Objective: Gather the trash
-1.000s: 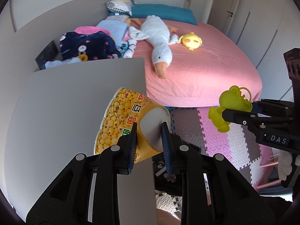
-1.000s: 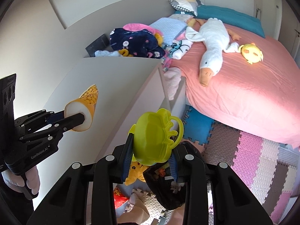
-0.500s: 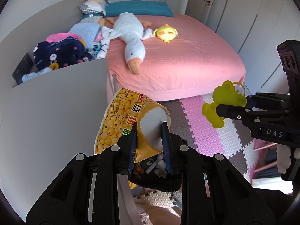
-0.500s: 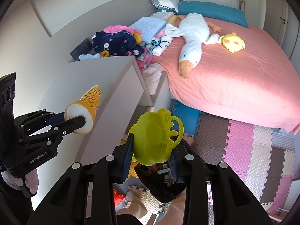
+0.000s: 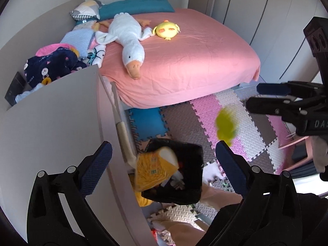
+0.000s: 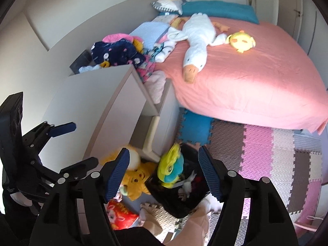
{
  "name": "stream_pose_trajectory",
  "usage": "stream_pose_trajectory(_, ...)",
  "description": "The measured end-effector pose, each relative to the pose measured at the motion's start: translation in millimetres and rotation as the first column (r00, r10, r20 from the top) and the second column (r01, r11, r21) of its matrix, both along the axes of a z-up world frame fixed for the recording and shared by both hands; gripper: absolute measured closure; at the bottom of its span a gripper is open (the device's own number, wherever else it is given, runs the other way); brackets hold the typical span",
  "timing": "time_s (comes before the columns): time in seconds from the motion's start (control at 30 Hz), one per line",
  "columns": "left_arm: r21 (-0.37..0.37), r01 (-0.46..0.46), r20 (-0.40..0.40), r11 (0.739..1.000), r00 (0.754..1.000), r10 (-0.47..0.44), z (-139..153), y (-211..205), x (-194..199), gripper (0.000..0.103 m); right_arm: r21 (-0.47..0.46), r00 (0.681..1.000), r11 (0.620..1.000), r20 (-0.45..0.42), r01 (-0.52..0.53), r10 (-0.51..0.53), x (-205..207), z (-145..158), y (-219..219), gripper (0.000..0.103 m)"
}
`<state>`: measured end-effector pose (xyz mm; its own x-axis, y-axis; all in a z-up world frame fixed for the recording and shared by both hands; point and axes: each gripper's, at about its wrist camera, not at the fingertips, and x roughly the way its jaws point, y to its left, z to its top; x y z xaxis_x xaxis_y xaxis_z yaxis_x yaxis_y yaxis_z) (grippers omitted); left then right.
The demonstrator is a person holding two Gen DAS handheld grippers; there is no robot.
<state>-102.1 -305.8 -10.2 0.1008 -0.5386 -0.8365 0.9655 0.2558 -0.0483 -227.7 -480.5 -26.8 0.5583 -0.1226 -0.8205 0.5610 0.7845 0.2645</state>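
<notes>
Trash is dropping into the black bin point(image 5: 184, 176) on the foam floor mat point(image 5: 207, 123) beside the white cabinet point(image 5: 51, 123). The left gripper point(image 5: 164, 164) has just been opening and its jaws now stand wide apart with nothing between the pads; the yellow snack bag point(image 5: 153, 170) hangs below them, tipped over the bin's near rim and partly inside. The right gripper point(image 6: 164, 172) has also just been opening, its jaws apart and clear of the yellow-green plastic toy point(image 6: 170, 168), which shows as a blur in mid-fall; from the right wrist view it sits over the bin's mouth, while in the left wrist view it point(image 5: 225, 123) still looks above the mat, so I cannot tell for certain that it will land inside. The step in hand is the release of both pieces at once. Next, I judge, comes a check that both have settled in the bin, then a reach for more litter: a red packet point(image 6: 121, 215) lies on the floor near the bin, and a yellow plush toy point(image 6: 135, 180) beside it is likely not trash. The bed point(image 5: 184, 61) with its goose toy point(image 5: 129, 39) stands well apart.
</notes>
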Motion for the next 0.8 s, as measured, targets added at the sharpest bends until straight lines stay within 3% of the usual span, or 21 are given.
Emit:
stream_pose_trajectory(0.27, 0.018, -0.055, 0.028, 0.998, 0.998, 0.055, -1.1, 0.1, 4.7, 0.006, 0.006, 1.000, 1.000, 0.000, 0.005, -0.005, 0.8, 0.1, -1.4, 0.033)
stream_pose_trajectory(0.8, 0.004, -0.074, -0.023, 0.997, 0.997, 0.074, -0.9, 4.2, 10.5, 0.006, -0.004, 1.000, 1.000, -0.004, -0.005, 0.005, 2.6, -0.7, 3.3, 0.033)
